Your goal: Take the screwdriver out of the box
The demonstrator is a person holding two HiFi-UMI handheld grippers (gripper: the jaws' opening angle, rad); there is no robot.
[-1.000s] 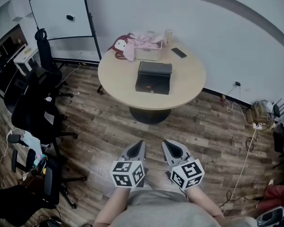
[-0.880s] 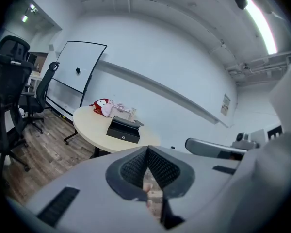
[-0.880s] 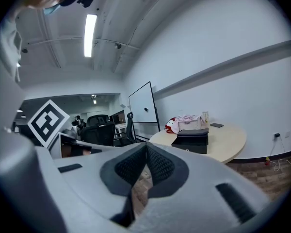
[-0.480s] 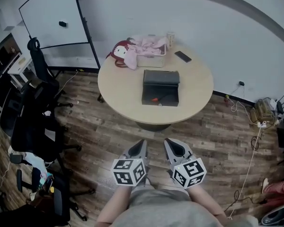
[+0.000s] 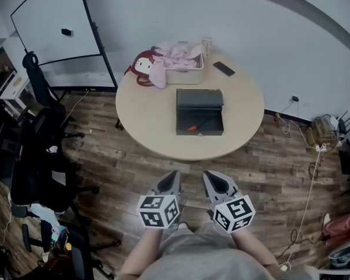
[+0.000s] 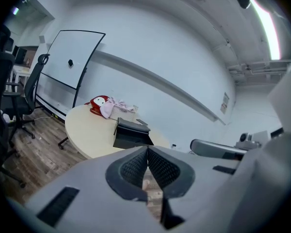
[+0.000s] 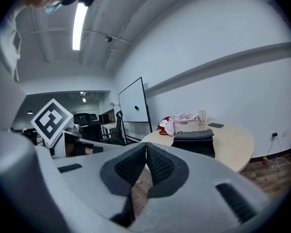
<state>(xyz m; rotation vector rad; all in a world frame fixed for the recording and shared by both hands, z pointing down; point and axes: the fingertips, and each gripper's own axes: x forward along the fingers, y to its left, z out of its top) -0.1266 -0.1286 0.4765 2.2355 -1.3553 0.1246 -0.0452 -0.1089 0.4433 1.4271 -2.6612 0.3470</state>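
Room: office with a wood floor (image 5: 134,174); the round table (image 5: 146,115) is well apart from both grippers.
Box (image 5: 199,112): dark, lid open, sitting mid-table.
Screwdriver (image 5: 193,126): I think it's the orange-red thing lying inside the box, untouched.
Left gripper (image 5: 171,178): jaws pressed together, nothing in them.
Right gripper (image 5: 210,178): same deal, closed up and empty.
Progress: basically nothing done yet. The reach, grab and lift-out are all left.

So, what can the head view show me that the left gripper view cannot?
Only the head view looks into the open box, where the orange-handled screwdriver lies. Only the left gripper view shows the ceiling light and the ribbed pad faces of the shut left claw. Both share the round table, the whiteboard and the basket of pink cloth.
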